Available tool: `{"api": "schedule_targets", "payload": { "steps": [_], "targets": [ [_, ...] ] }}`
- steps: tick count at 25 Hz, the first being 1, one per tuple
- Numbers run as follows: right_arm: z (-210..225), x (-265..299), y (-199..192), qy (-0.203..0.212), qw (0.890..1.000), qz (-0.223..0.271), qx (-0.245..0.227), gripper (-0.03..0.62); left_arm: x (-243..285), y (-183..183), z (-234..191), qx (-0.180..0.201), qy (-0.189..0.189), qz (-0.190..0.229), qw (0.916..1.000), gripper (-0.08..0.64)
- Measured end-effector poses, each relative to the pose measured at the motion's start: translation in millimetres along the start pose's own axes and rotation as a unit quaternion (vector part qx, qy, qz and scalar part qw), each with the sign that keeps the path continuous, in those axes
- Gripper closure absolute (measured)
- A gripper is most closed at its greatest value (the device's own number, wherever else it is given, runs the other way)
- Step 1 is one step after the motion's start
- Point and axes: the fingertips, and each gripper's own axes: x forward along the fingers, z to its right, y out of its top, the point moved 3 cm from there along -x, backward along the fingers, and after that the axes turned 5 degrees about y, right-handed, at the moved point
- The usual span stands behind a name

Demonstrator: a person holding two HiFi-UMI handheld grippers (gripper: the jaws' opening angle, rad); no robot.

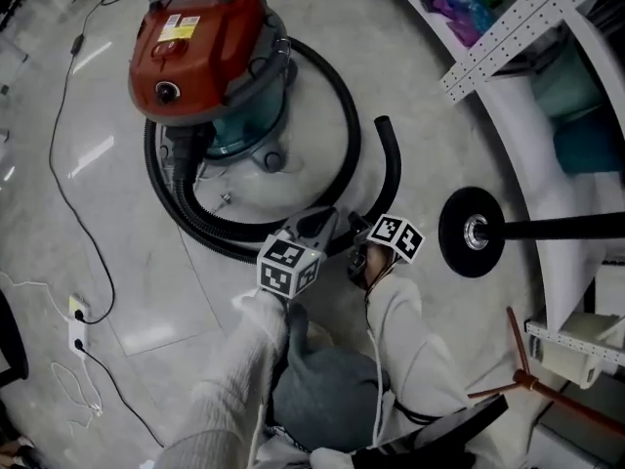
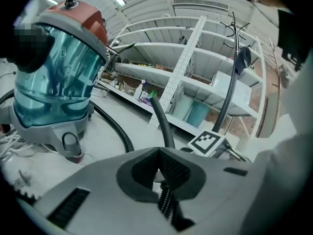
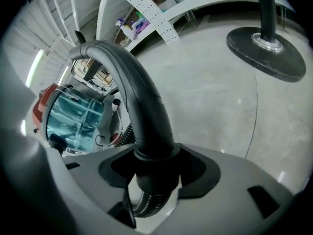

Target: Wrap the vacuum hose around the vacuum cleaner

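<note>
From the head view, your left gripper point(image 1: 314, 225) and right gripper point(image 1: 359, 233) sit side by side, both low over the floor. The vacuum cleaner point(image 1: 210, 47) stands well beyond both sets of fingertips. Its black hose point(image 1: 195, 218) curls round the base and runs under your left fingers to your right ones. A round stand base point(image 1: 472, 233) lies to the right of your right fingers.

In the left gripper view, your fingers are drawn together with the tips meeting. A ribbed stretch of the hose shows through the slit behind the tips. I cannot tell whether they pinch it. The vacuum cleaner rises beyond the fingertips to the left. The smooth end of the hose stands up just past them. The right gripper's marker cube point(image 2: 210, 142) is close on the right, with shelving point(image 2: 195, 77) far behind.

In the right gripper view, your fingers are clamped on the hose's smooth cuff point(image 3: 154, 153), one on each side. Ribbed hose hangs below them. The tube arcs up and leftward from the fingertips. The vacuum cleaner sits left of the fingers, and the stand base lies beyond them to the right.
</note>
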Motion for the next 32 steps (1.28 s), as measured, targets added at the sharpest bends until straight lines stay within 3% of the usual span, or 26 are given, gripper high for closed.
{"api": "schedule_targets", "payload": {
  "steps": [3, 7, 16, 26, 32],
  "targets": [
    [5, 15, 3, -0.015, 1.000, 0.004, 0.005, 0.357, 8, -8, 1, 0.027, 0.012, -0.006, 0.9995, 0.560],
    [9, 28, 3, -0.039, 0.999, 0.004, -0.016, 0.357, 5, -22, 10, 0.071, 0.000, -0.022, 0.9972, 0.560],
    [22, 45, -2, -0.089, 0.996, 0.024, 0.000, 0.357, -7, -53, 12, 0.101, -0.010, -0.042, 0.9940, 0.560],
    [17, 42, -1, -0.065, 0.996, 0.051, 0.010, 0.357, -27, -50, 4, 0.076, 0.004, -0.036, 0.9965, 0.560],
    [9, 21, 3, -0.078, 0.995, 0.052, -0.030, 0.357, -39, -49, 1, 0.073, 0.013, -0.042, 0.9963, 0.560]
  ]
}}
